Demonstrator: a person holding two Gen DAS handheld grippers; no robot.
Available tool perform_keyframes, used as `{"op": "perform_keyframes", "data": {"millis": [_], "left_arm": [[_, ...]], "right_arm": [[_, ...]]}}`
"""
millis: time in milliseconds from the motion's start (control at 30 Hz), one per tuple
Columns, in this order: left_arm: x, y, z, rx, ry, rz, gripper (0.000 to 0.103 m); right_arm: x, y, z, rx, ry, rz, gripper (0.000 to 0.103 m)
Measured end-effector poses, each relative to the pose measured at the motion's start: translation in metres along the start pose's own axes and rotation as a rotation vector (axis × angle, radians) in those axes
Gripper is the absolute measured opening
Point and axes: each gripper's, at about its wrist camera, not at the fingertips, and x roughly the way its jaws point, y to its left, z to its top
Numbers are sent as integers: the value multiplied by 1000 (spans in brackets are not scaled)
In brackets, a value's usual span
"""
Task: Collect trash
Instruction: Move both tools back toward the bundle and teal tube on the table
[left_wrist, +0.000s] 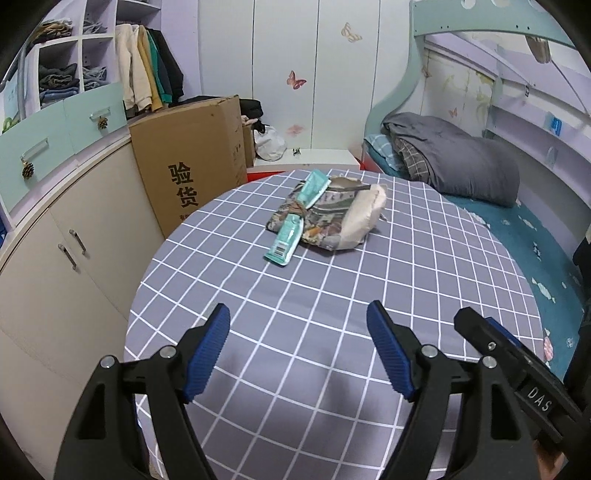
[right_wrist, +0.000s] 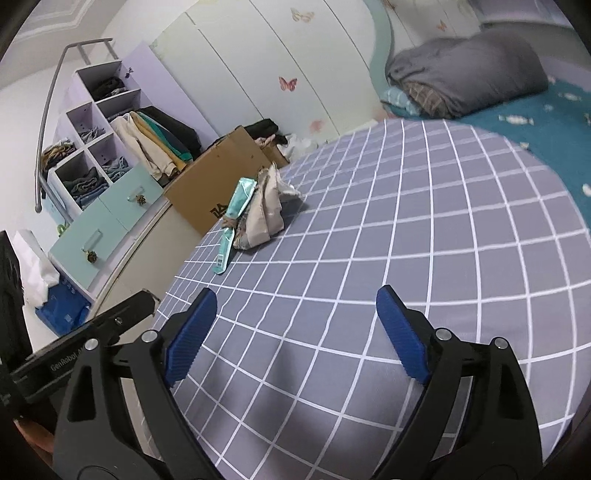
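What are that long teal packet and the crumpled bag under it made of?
The teal packet looks like thin glossy plastic film: it shines and bends over the pile. The crumpled bag seems to be matte paper, creased stiffly with printed sides, though a plastic lining can't be ruled out.

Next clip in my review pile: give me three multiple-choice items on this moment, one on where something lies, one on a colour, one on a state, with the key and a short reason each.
1. Where does the trash lie?
A. On the checked tablecloth
B. Inside the cardboard box
C. On the bed

2. What colour is the long wrapper on the crumpled bag?
A. Red
B. Teal
C. Yellow

3. How do both grippers stand?
A. Shut on the wrapper
B. Shut on nothing
C. Open, holding nothing

Key:
1 A: the crumpled bag sits on the tablecloth, apart from the cardboard box and the bed.
2 B: the wrapper is teal.
3 C: the left gripper and the right gripper show fingers spread wide, nothing between them, well short of the trash.
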Motion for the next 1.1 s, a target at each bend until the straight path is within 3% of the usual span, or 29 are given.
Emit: {"op": "perform_keyframes", "data": {"millis": [1100], "left_arm": [[10,-15,0,18,26,16,77]], "right_arm": [[6,-5,-5,36,35,23,88]]}}
